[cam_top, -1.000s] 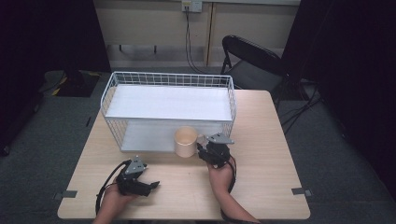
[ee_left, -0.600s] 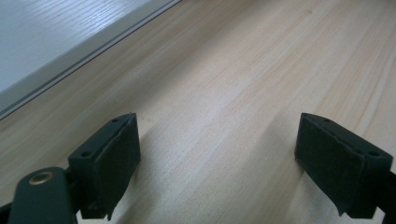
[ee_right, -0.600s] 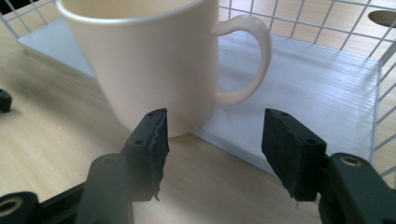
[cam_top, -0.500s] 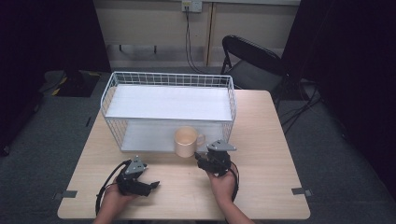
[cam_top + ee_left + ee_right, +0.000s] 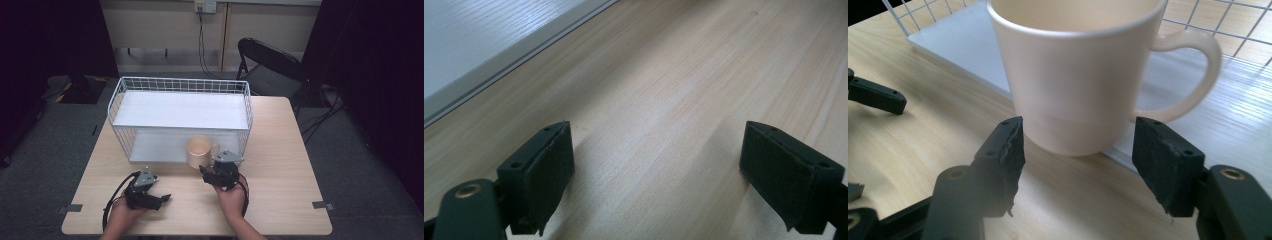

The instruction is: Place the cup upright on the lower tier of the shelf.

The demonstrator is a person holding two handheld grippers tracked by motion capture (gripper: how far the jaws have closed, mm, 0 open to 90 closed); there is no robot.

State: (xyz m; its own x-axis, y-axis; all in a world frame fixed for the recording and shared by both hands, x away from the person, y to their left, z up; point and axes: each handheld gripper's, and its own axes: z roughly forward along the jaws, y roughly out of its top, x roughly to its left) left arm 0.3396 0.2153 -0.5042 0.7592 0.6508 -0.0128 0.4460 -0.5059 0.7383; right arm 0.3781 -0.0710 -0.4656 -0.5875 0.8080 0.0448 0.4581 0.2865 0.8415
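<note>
The right gripper (image 5: 1075,165), jaws just opening and clear of the cream mug (image 5: 1083,80), backs off after setting it at the front edge of the wire rack (image 5: 180,112)'s lower shelf. Next, a clean withdrawal, minding the handle. The left gripper (image 5: 659,170) rests open near the table (image 5: 280,200)'s front edge.

light: bright table (image 5: 280,150), dark surround | shadows: soft | blur: close mug (image 5: 1083,75) slightly soft

Obstacles: white wire basket (image 5: 180,107) with shelf board across the table's (image 5: 280,150) far middle; cream mug (image 5: 199,151) at the basket's front edge, handle toward the wire side wall. Free room: bare table left and right of the basket, and the whole near strip.
</note>
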